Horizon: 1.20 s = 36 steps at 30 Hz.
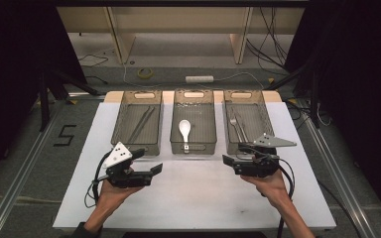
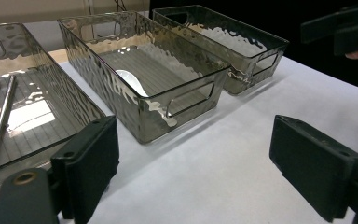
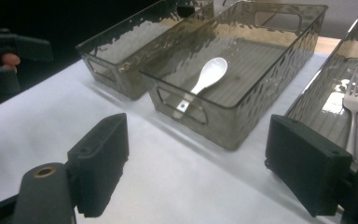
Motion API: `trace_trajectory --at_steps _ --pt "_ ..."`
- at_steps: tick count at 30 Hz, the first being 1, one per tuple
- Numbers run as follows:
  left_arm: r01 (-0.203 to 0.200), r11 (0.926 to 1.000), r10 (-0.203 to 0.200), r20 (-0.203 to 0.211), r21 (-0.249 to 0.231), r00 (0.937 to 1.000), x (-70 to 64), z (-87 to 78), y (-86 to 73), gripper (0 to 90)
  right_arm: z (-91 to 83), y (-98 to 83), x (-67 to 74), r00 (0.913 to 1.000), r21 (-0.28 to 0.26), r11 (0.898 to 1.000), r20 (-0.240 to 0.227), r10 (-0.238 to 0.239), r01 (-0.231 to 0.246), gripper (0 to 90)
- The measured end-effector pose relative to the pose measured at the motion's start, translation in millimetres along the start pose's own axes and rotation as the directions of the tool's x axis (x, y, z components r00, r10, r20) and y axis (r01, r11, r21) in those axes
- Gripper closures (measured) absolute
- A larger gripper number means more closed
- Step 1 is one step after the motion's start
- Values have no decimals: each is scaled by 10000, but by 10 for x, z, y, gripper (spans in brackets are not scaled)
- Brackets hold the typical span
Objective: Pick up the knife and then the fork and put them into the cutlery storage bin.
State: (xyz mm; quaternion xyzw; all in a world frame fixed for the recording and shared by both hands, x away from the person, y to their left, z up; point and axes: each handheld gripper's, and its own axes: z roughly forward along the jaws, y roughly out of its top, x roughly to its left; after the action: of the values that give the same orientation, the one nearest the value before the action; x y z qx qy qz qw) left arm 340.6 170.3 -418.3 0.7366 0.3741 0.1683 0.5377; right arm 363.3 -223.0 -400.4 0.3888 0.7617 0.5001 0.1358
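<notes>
Grippers both idle over white table (image 1: 193, 193), holding nothing. Left gripper (image 1: 151, 171) jaws wide apart, near front of left bin (image 1: 138, 121). Right gripper (image 1: 228, 161) jaws wide apart, near front of right bin (image 1: 248, 119) with fork (image 1: 234, 126). White spoon (image 1: 184, 130) lies in middle bin (image 1: 193, 121).

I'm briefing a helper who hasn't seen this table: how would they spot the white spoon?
On the white table stand three smoky clear bins in a row. The white spoon lies alone in the middle bin. Its neighbours hold metal cutlery; it is the one white piece.
</notes>
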Motion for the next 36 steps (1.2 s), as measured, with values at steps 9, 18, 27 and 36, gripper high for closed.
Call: trace_trajectory --at_steps 9,18,27,36 --pt "52 10000 -53 45 2 10000 3 3 -2 152 -93 -164 67 9999 -235 9996 87 -140 142 218" --pt "4 10000 -4 175 0 9998 -8 1 -1 152 -150 -303 81 9999 -286 9995 -11 -159 159 209" --pt "-28 10000 29 240 -38 9997 -15 -4 -2 152 -184 -410 73 9999 -240 9997 125 -62 65 206" --pt "-12 10000 14 254 -64 9997 -9 -11 1 152 -237 -488 83 9997 -247 9997 234 -8 13 204"
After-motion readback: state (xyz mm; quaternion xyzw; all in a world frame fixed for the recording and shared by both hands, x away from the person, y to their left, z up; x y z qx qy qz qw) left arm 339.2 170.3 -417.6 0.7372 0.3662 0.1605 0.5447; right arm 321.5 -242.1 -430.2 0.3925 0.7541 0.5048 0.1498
